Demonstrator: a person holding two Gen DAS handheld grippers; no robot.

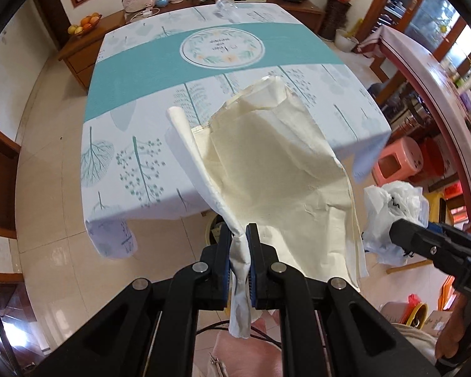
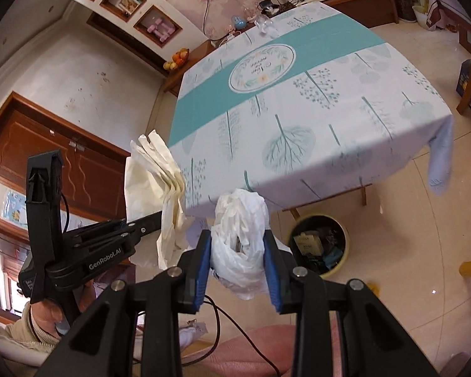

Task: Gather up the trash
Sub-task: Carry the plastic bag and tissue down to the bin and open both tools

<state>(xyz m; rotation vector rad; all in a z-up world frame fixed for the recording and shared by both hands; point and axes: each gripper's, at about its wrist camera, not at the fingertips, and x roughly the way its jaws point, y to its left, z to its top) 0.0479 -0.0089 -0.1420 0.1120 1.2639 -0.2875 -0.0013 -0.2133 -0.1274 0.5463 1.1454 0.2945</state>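
**While 2 Grippers Hold Trash Off the Table**

While the left gripper is held up in the air near the table, its 2 fingers are squeezed tight on a cream paper bag. The pinched part is a thin twisted edge of the bag. That twist runs down between the 2 fingers and pokes out below them. The rest of the bag fans out wide past the fingertips, up and to the right. It hangs over the near edge of the table.

The right gripper grips a crumpled white plastic bag. The bag sits right between the 2 blue pads and touches both. Its puffy top sticks out past the fingertips, and a bit hangs down below them. In the left wrist view, this white bag shows at the right, just beside the paper bag.

Seen from the right wrist camera, the left gripper is at the left, with the paper bag bunched at its tip.

A round trash bin stands on the floor under the near edge of the table, to the right of the white bag. It has dark things in it.

The table has a white and teal cloth with leaf prints. A clear bottle lies at its far edge. A bowl of fruit sits on a wood cabinet at the far left.
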